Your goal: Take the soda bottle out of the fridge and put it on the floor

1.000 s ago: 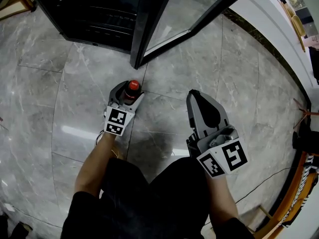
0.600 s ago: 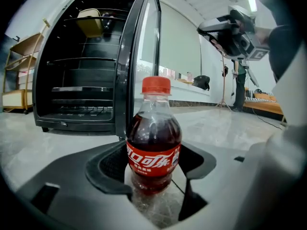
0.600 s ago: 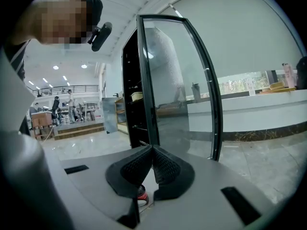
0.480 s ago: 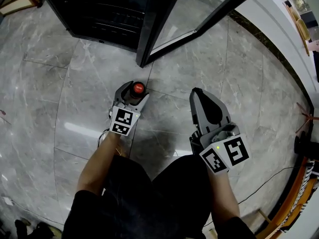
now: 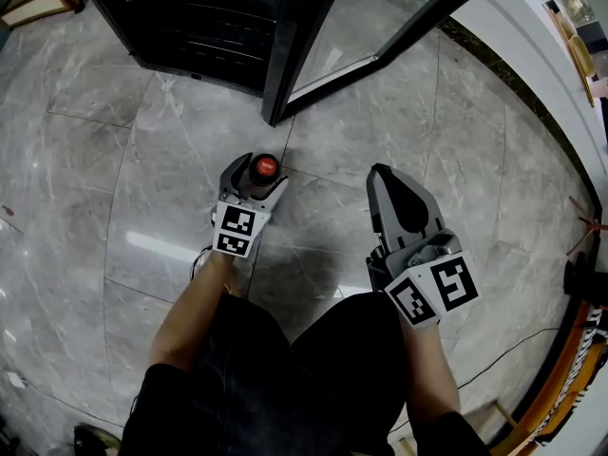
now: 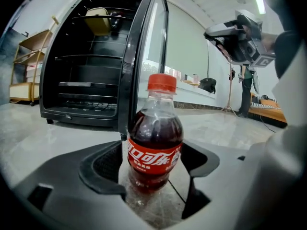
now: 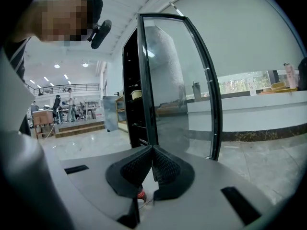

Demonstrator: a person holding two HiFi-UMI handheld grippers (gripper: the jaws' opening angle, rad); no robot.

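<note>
left tongs (image 5: 256, 175) have just been spreading to free the bottle (image 6: 154, 137) standing on the floor (image 5: 114, 160) between them; right tongs (image 5: 384, 177) pressed together, empty.

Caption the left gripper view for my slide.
Soda bottle on the floor between the just-opening tongs of the left gripper; open fridge behind.

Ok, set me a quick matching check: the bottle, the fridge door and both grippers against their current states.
1 soda bottle
2 fridge door
3 left gripper
4 right gripper

a jaws together, empty
b upright on the floor
c swung open
d jaws apart, bottle between

Pairs: 1-b, 2-c, 3-d, 4-a.
The left gripper's jaws have just been opening, bottle between them.
</note>
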